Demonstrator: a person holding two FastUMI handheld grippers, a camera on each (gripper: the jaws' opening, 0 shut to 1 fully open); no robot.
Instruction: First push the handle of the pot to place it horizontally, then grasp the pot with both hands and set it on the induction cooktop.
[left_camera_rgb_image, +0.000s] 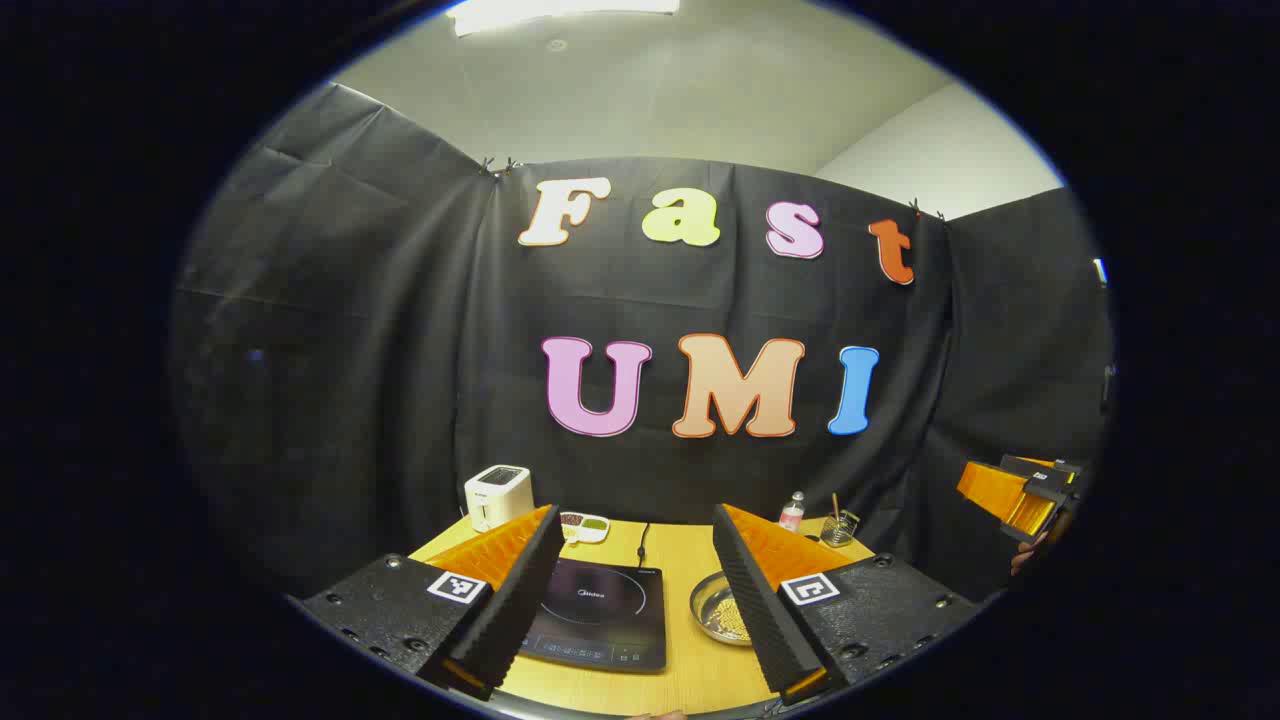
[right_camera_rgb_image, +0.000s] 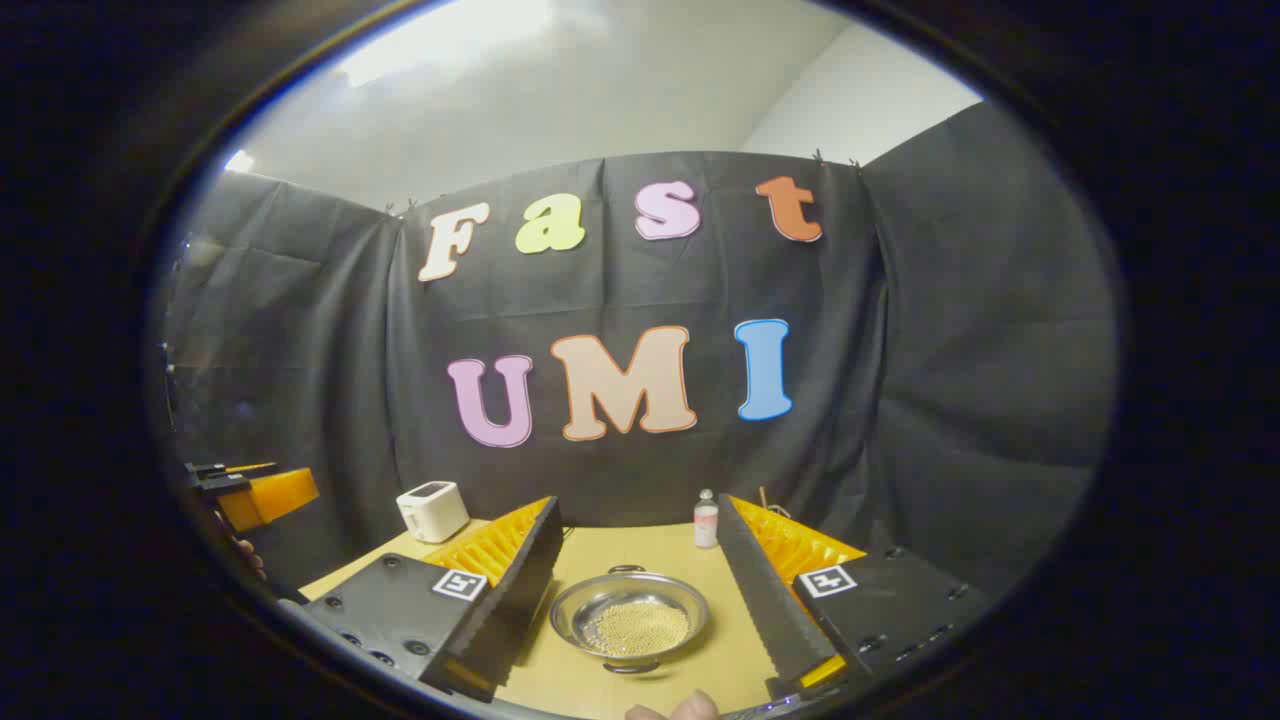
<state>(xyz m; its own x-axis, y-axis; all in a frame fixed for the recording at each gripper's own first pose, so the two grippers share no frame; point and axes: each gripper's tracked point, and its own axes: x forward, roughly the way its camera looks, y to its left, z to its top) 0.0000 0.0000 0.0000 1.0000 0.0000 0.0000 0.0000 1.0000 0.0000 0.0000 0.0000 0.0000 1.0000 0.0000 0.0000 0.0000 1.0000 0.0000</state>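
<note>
Left claw (left_camera_rgb_image: 640, 600): fingers spread wide, nothing held, raised above the near edge of the tabletop (left_camera_rgb_image: 690, 555). Right claw (right_camera_rgb_image: 640, 600): likewise wide apart and empty. From left to right on the tabletop are listed a white toaster (left_camera_rgb_image: 497, 495), a small dish (left_camera_rgb_image: 585, 526), the induction cooktop (left_camera_rgb_image: 600, 612) with nothing on it, the pot (right_camera_rgb_image: 628, 615), a bottle (left_camera_rgb_image: 792, 511) and a glass (left_camera_rgb_image: 842, 527). The pot is placed just right of the cooktop, apart from it, its handles seen at the far and near rim. No step is judged done: handle push, two-handed grasp and placing are all left.
</note>
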